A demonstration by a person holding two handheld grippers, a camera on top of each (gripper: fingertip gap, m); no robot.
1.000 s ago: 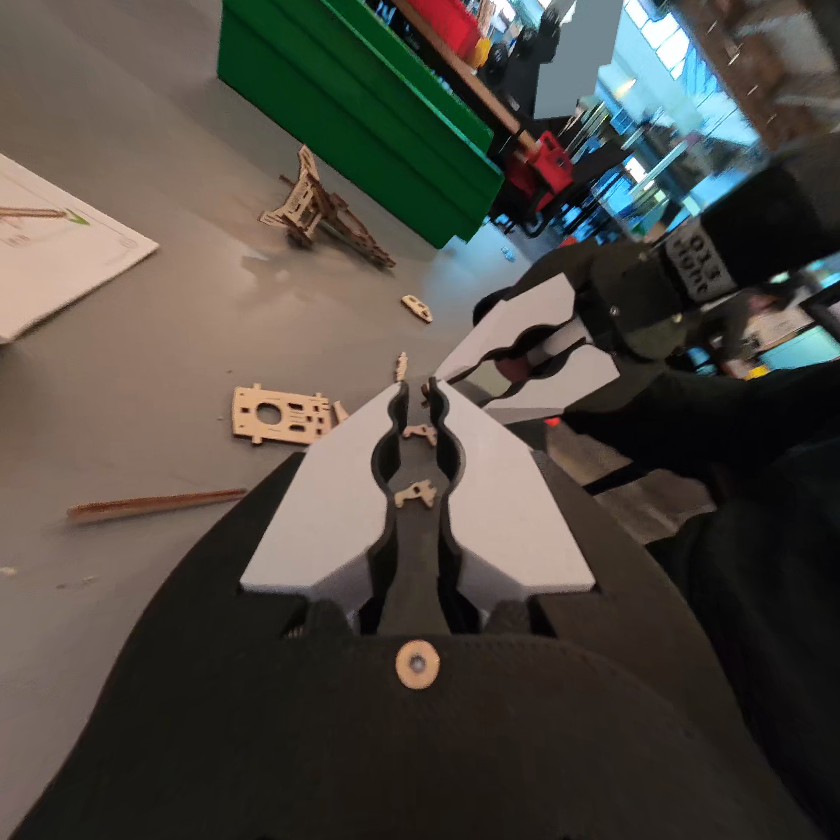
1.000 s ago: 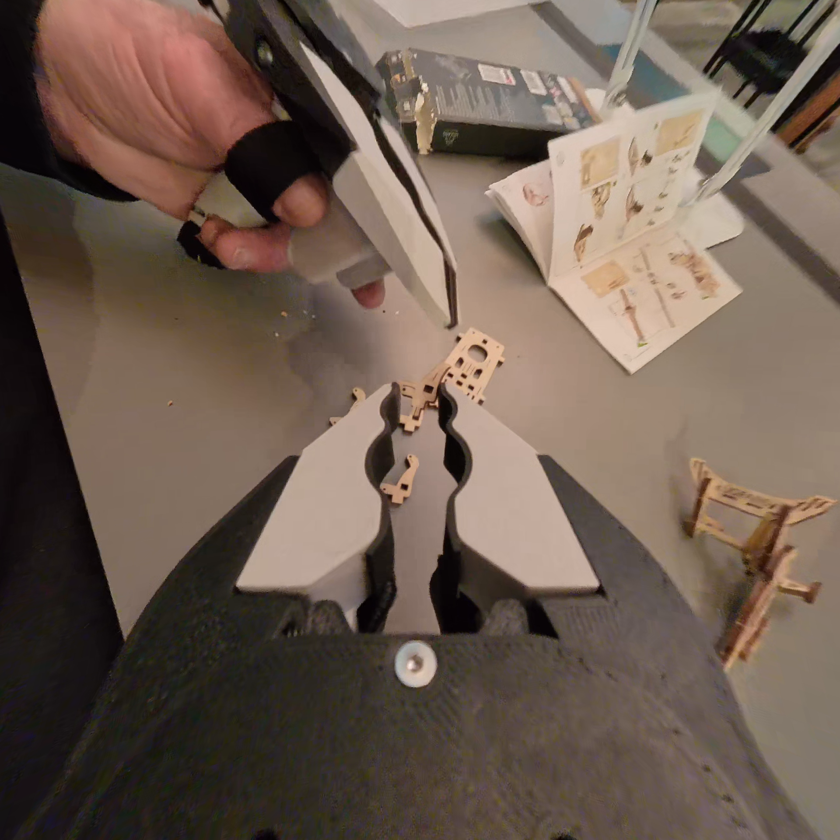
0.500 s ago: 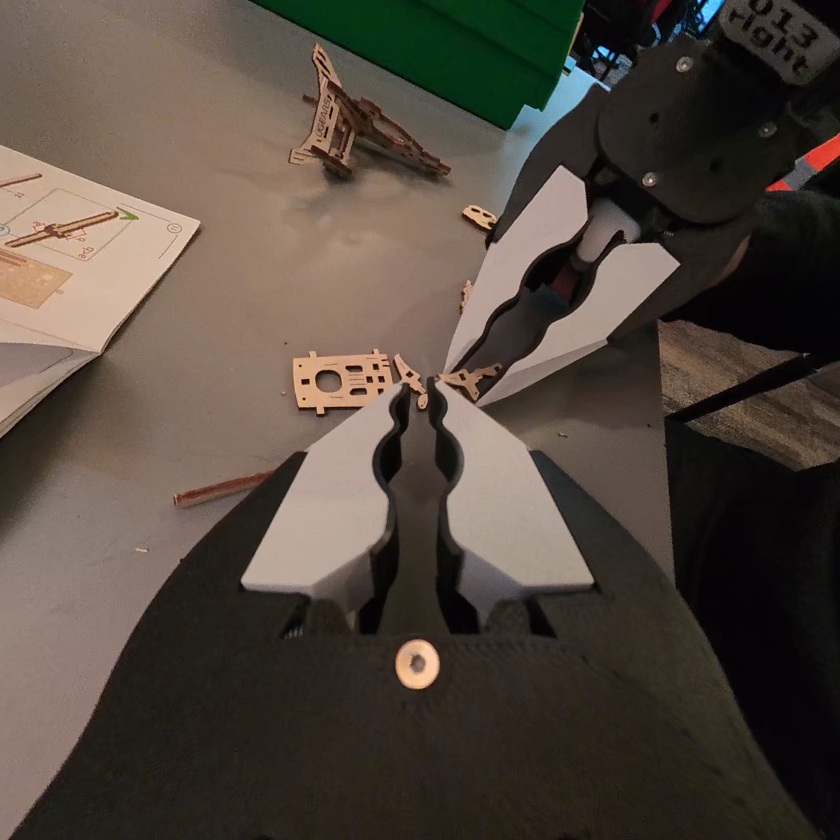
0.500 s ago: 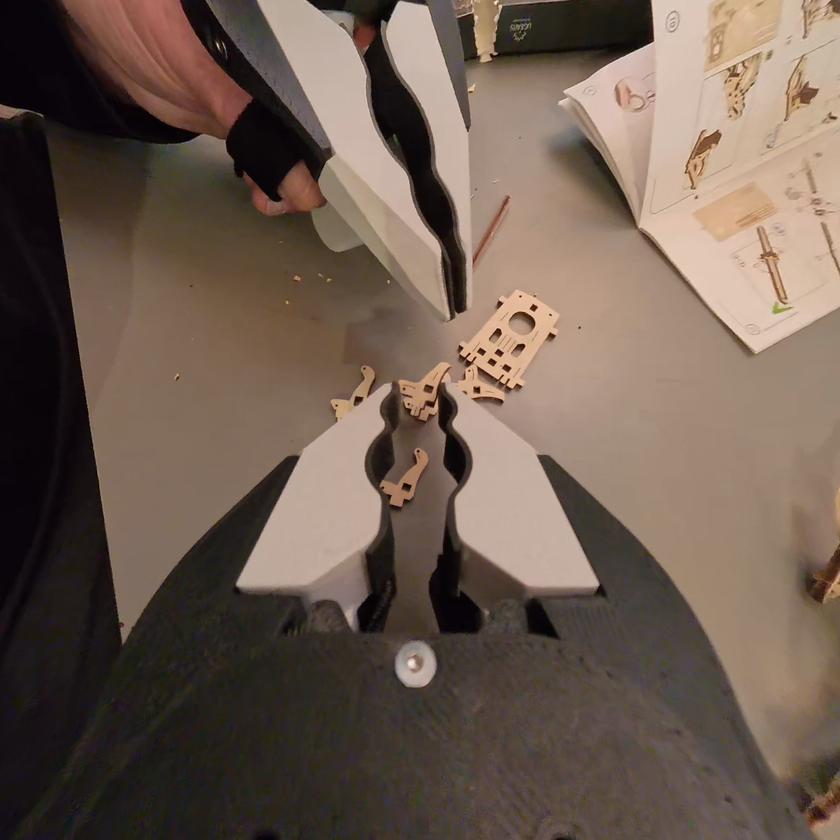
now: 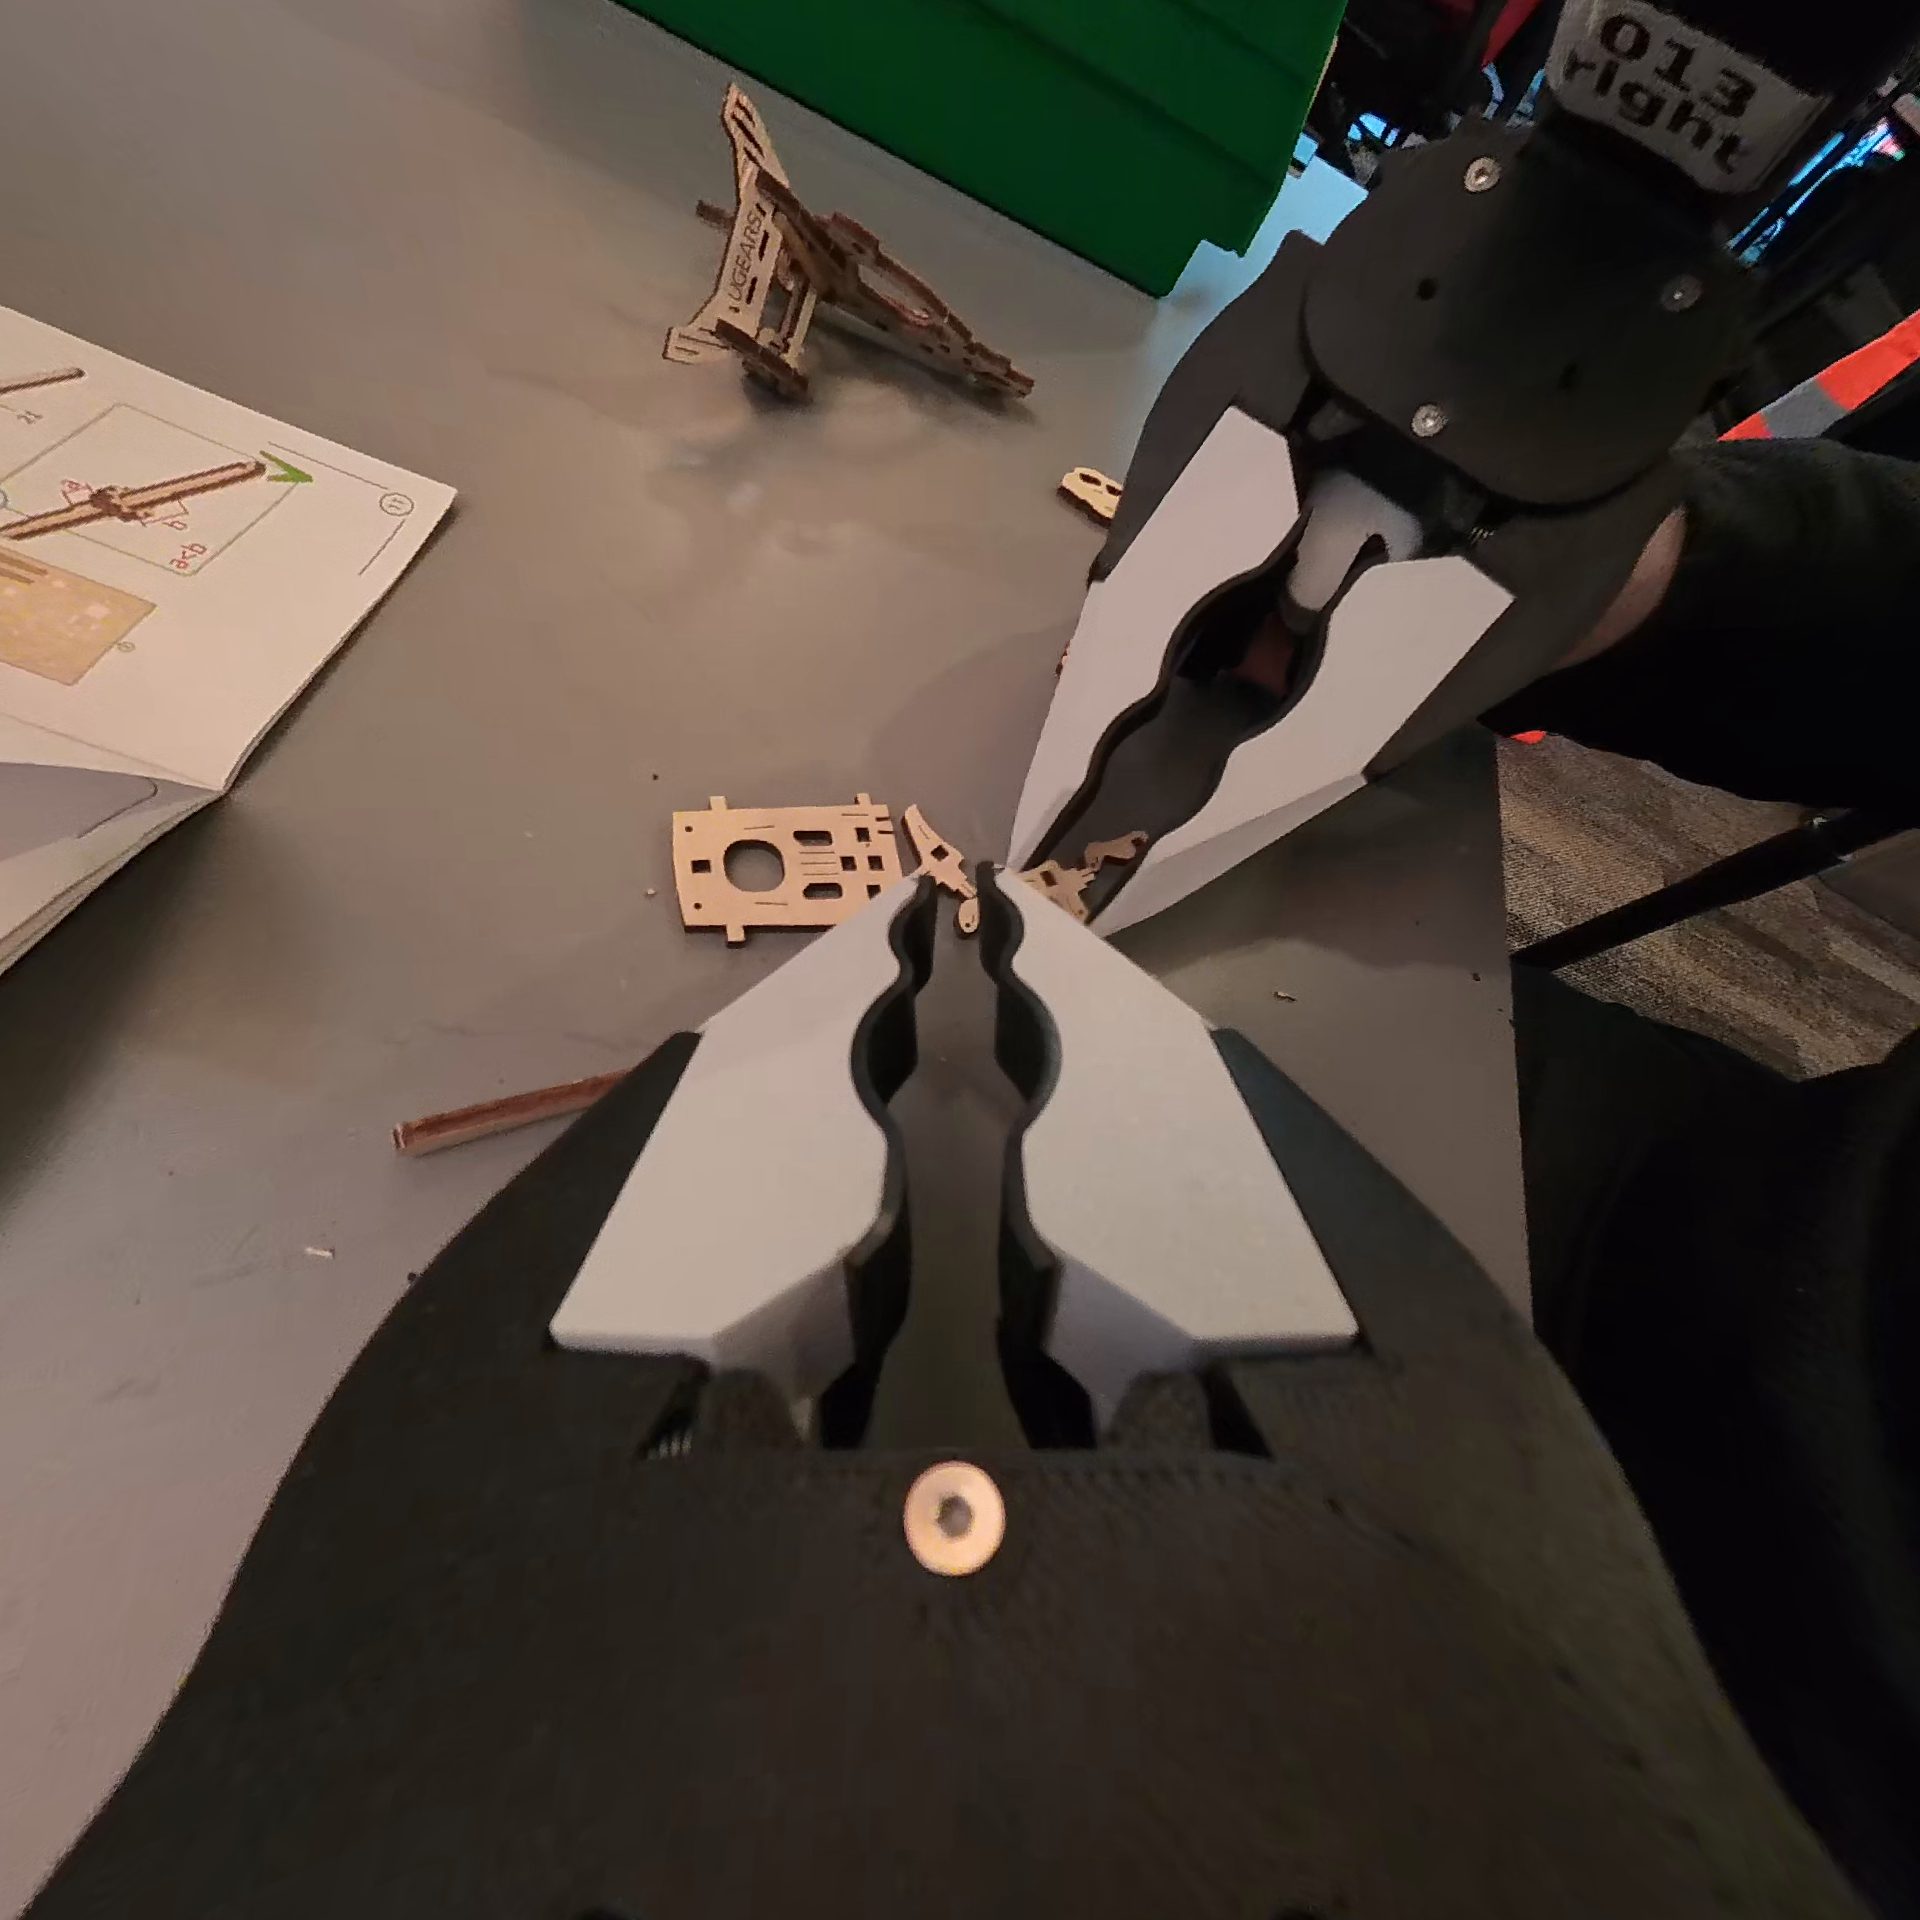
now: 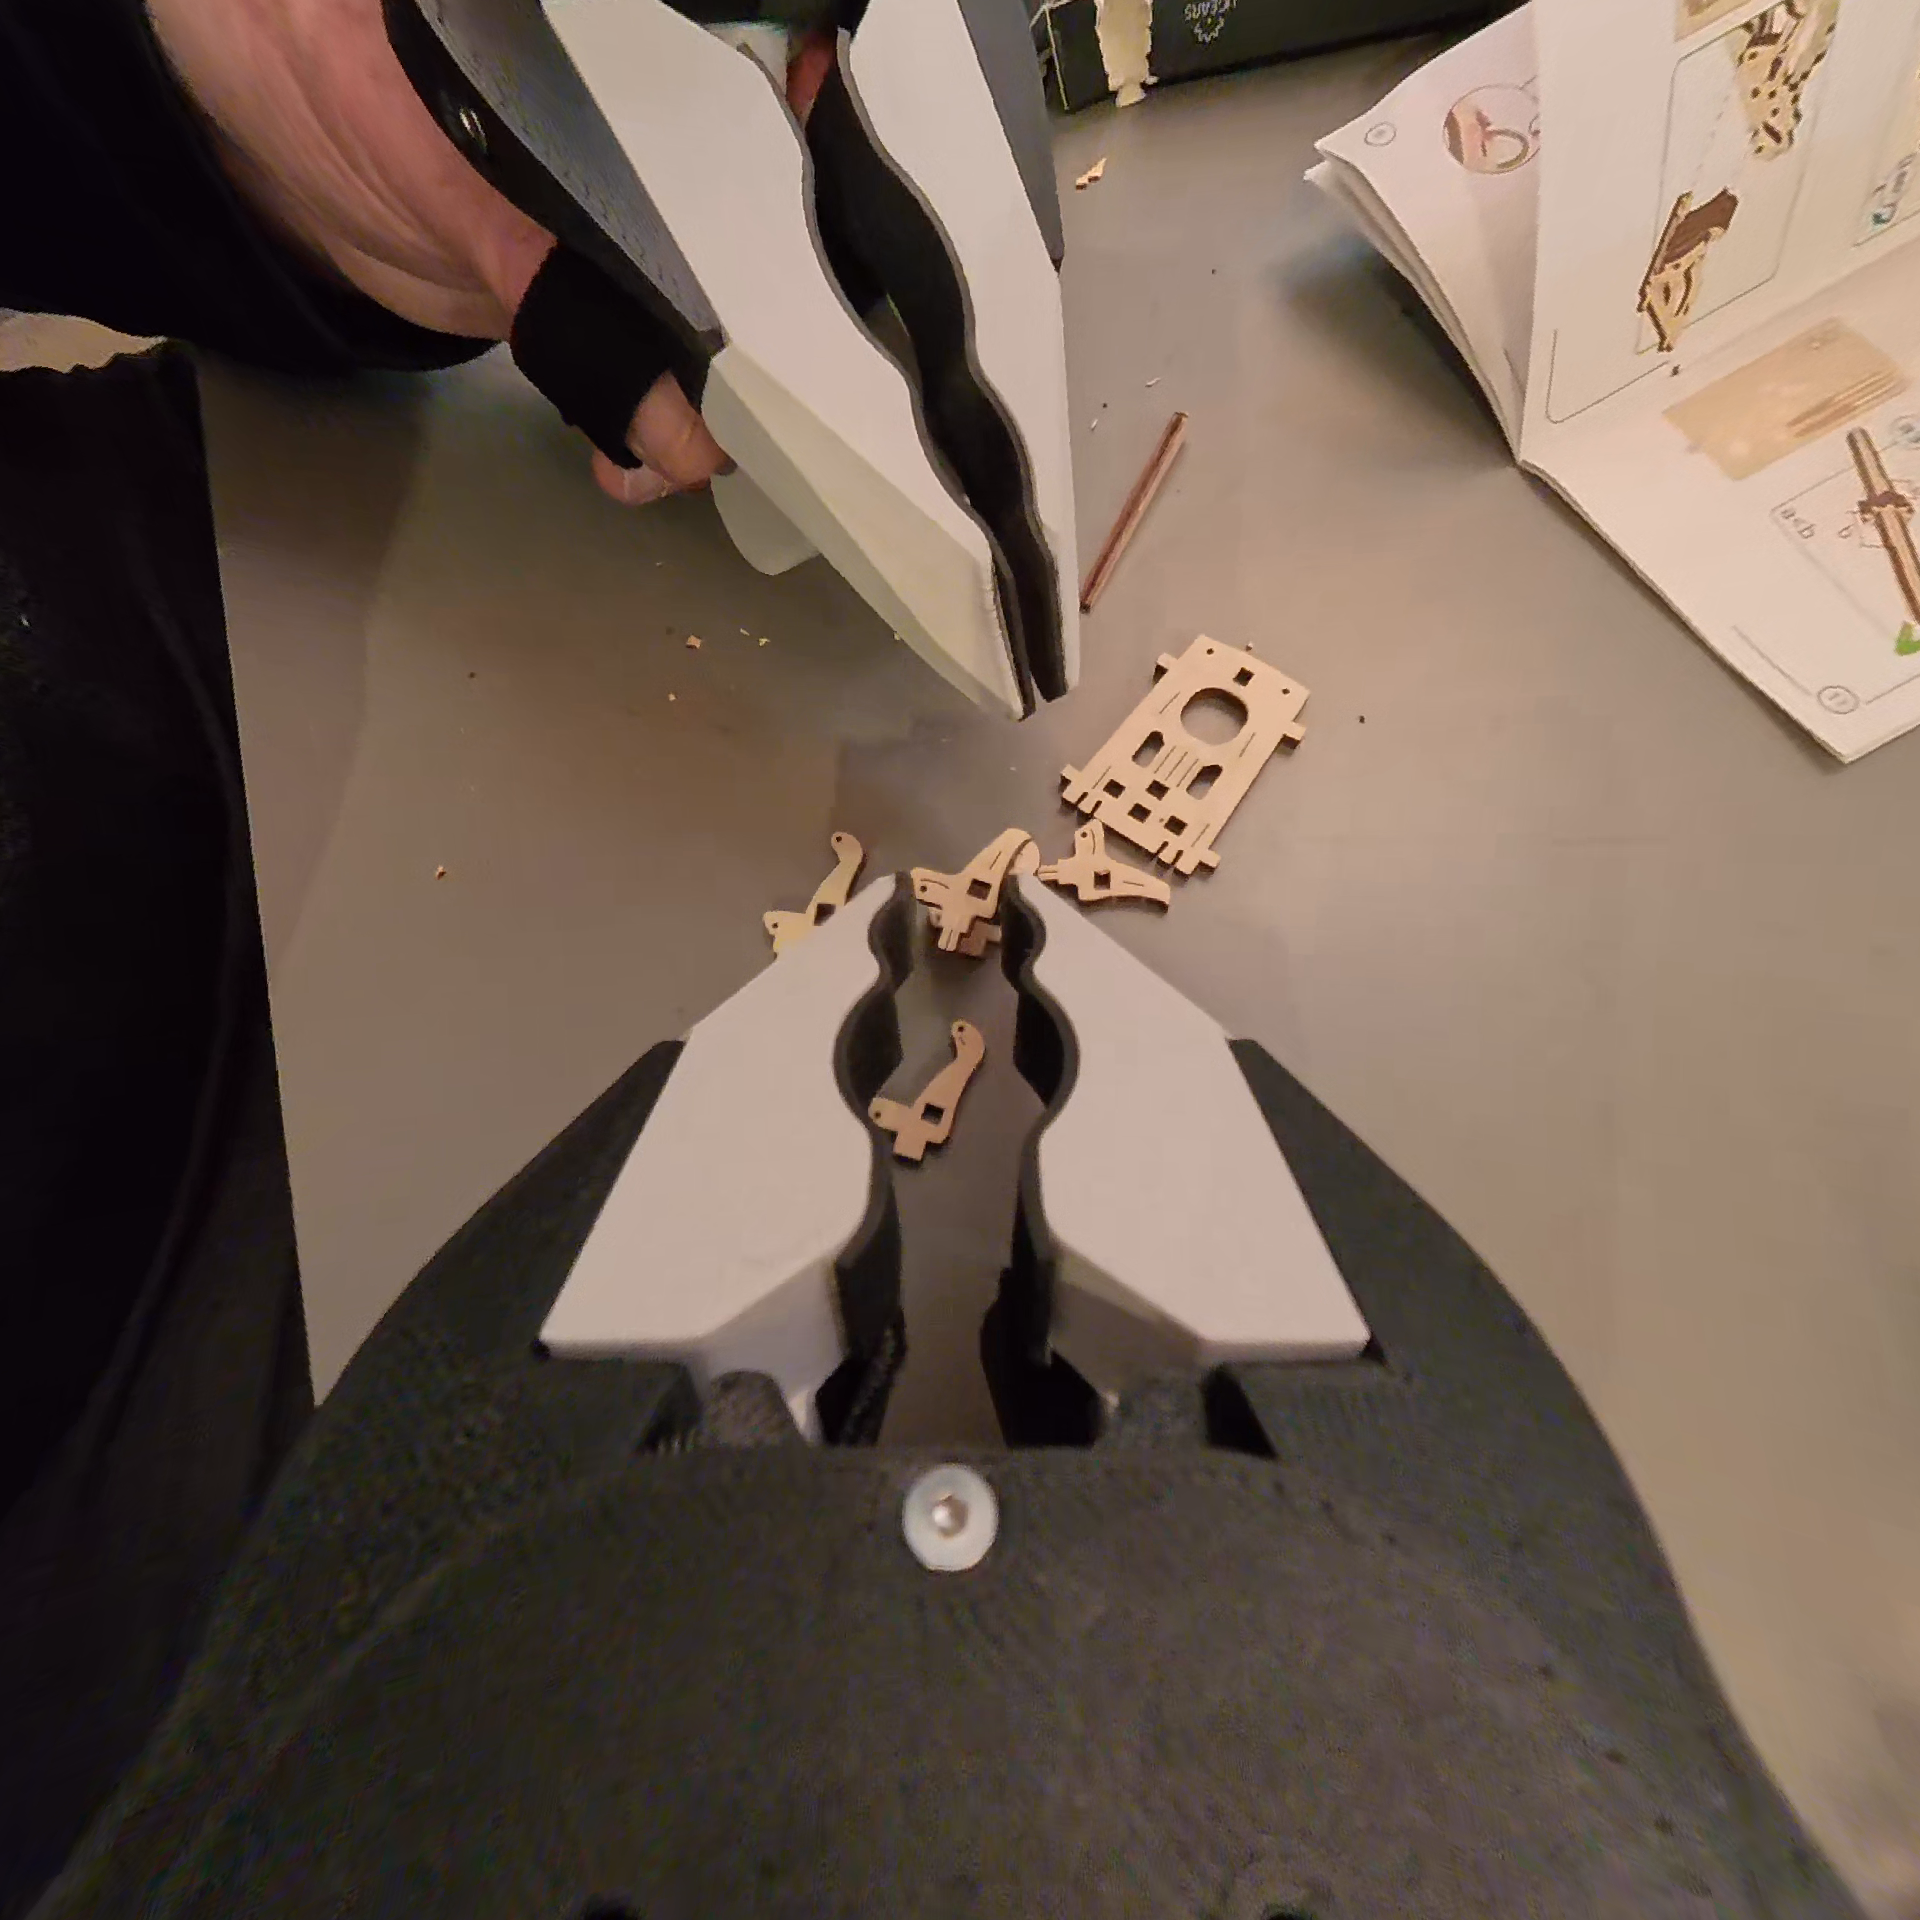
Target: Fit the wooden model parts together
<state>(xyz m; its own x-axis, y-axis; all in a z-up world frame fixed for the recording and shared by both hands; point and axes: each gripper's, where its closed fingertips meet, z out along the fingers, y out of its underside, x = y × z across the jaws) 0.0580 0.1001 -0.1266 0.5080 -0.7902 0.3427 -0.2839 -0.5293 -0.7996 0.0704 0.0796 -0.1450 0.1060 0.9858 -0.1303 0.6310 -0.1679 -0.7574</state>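
Beside the flat plate (image 6: 1184,769), the right gripper (image 6: 961,899) pinches a small wooden piece (image 6: 961,904). Left gripper (image 6: 1039,701), nearly closed and empty, hovers just above; bare table (image 6: 1455,1039) lies beyond the plate.

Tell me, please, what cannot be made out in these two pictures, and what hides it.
- Left wrist view: the wooden stick passes behind the left gripper, so one end is hidden.
- Left wrist view: the booklet is cut off by the left edge.
- Right wrist view: whether the right gripper pinches the small wooden part between its tips or only straddles it is unclear.
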